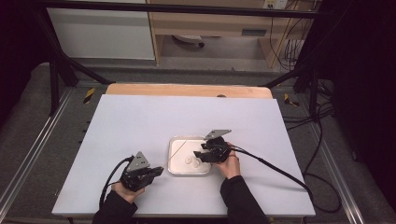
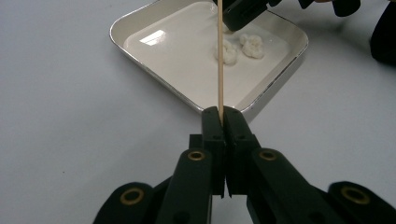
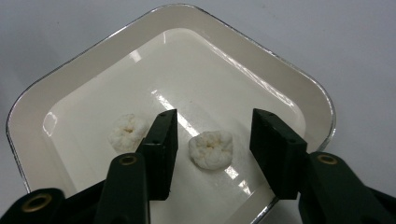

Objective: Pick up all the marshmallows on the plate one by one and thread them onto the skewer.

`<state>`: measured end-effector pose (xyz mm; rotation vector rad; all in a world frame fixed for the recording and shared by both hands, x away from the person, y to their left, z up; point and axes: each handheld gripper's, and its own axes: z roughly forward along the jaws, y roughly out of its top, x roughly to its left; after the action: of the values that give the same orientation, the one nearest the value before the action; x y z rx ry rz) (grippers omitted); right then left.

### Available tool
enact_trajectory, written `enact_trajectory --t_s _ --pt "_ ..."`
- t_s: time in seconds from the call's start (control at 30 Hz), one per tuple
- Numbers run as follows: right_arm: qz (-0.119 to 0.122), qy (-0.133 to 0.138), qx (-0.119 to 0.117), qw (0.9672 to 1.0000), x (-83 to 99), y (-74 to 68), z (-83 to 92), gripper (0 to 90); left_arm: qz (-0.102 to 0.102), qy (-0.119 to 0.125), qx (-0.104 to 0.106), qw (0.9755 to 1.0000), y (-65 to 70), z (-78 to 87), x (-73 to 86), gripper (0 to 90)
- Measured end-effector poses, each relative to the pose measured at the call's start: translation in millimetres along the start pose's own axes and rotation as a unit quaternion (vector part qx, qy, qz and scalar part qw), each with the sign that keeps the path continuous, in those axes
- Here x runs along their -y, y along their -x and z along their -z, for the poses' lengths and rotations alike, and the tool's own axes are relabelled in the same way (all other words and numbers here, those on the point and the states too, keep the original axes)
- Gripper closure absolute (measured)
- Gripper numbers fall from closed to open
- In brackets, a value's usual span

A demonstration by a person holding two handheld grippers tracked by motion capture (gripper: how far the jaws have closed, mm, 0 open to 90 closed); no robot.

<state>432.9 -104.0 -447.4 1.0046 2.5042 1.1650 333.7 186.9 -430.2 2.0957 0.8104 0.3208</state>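
Note:
A shallow white tray (image 1: 180,169) sits at the middle of the white table, and in it lie two small white dough-like lumps (image 1: 190,160). My right gripper (image 3: 215,123) hangs over the tray, open. Between its jaws lies one lump (image 3: 211,148), with a gap on each side. The other lump (image 3: 127,132) is just outside the left jaw. To the tray's left, my left gripper (image 2: 221,116) is shut on a thin wooden skewer (image 2: 220,60). The skewer reaches out over the tray (image 2: 154,51) toward the lumps (image 2: 252,46). In the high view the left gripper (image 1: 159,171) rests low near the tray's corner.
The white board (image 1: 140,121) spreads wide around the tray, with a wooden strip (image 1: 187,90) along its far edge. Black cables (image 1: 280,170) trail from both grippers toward the table's right and front. A dark metal frame (image 1: 56,79) surrounds the table.

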Motion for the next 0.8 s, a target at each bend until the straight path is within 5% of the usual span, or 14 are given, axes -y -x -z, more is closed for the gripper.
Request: enact_trajectory --t_s 0.47,0.8 --pt "0.014 -0.003 0.003 0.9999 3.6 -2.1 -1.8 67.6 0.0 0.006 0.0 1.0 0.8 0.5 0.1 88.6" --pt "-0.011 0.014 -0.007 0.9998 -2.9 0.4 9.8 69.6 -0.001 0.012 0.0 0.9999 2.2 1.5 0.0 88.6"
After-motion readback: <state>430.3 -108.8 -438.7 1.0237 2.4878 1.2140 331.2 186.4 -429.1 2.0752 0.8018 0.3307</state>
